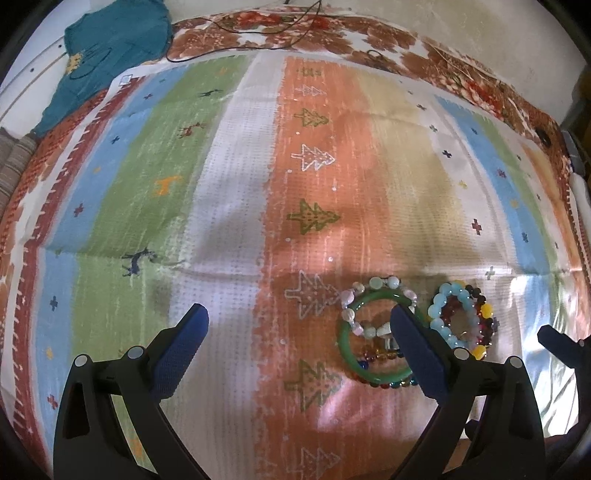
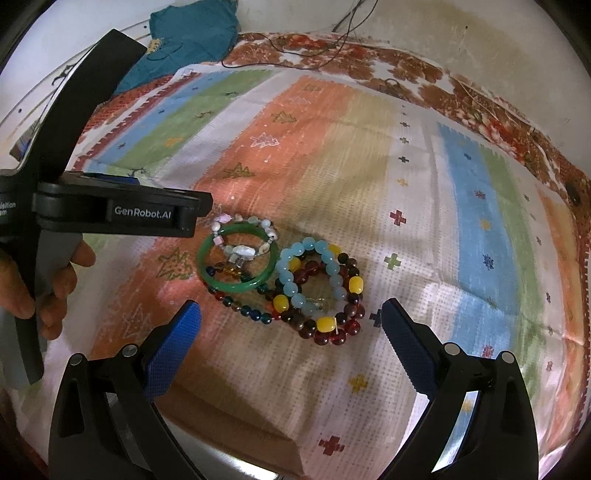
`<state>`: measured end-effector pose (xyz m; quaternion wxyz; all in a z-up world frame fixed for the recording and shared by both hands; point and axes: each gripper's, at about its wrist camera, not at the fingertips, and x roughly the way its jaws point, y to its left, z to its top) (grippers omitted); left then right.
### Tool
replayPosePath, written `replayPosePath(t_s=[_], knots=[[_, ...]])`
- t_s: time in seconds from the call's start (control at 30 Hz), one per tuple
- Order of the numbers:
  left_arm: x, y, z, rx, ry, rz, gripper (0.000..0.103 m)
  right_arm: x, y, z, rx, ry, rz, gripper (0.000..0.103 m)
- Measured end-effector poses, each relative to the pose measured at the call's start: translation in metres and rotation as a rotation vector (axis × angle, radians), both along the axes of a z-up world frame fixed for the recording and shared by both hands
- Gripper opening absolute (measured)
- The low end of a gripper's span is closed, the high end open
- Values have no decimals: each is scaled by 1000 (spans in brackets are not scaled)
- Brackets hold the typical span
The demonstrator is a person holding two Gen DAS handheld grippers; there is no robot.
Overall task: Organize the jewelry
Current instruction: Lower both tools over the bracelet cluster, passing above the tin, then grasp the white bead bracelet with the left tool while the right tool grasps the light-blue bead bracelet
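A heap of bracelets lies on a striped cloth (image 2: 424, 221). A green bangle (image 2: 210, 275) lies on the left with a pale shell-bead bracelet (image 2: 242, 253) across it. A light blue bead bracelet (image 2: 314, 247) and a dark red and yellow bead bracelet (image 2: 325, 325) lie to its right. My right gripper (image 2: 291, 325) is open and empty, just short of the heap. My left gripper (image 1: 299, 323) is open and empty; its right finger overlaps the green bangle (image 1: 345, 341) in the left wrist view. The left gripper's body (image 2: 122, 214) also shows in the right wrist view.
The cloth (image 1: 236, 184) covers a floral bedspread (image 1: 332, 26). A teal garment (image 1: 110, 48) lies at the far left corner. A thin black cable (image 1: 258, 33) runs along the far edge. A wall stands behind.
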<state>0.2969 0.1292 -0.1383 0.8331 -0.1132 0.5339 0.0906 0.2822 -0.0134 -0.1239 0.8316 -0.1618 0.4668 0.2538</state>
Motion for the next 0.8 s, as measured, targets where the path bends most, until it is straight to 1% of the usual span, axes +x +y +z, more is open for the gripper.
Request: replayPosePath(t_s=[0.1,0.17,0.33,0.43,0.47,0.5,0.63,0.7,0.77,0.8], knots=[[4,1,-4,3,1,-7,94,4,-1,1,-3,-21,-14,99],[6,0,-8,-2,8,-13,92,8,1,-1,-8,-11,-5,99],[11,-1,-16,15,17,-28,90,16,6,-7,-18,3,-2,99],[14,0,-20,18,20,-29,86,19,10,-10,-25,9,-3,98],[14,1,-21,20,19,-27,86,21,12,-12,-30,15,-1,95],[14,1,-22,19,15,-26,86,23,12,-13,-34,19,-1,90],[17,-1,-28,8,12,-50,85,30,14,-18,-33,36,-8,90],[19,-2,-31,7,13,-58,81,31,15,-22,-35,50,-6,89],[22,-3,-34,8,19,-60,77,32,16,-25,-48,52,-2,84],[22,-3,-36,13,23,-60,75,33,16,-26,-48,55,-4,80]])
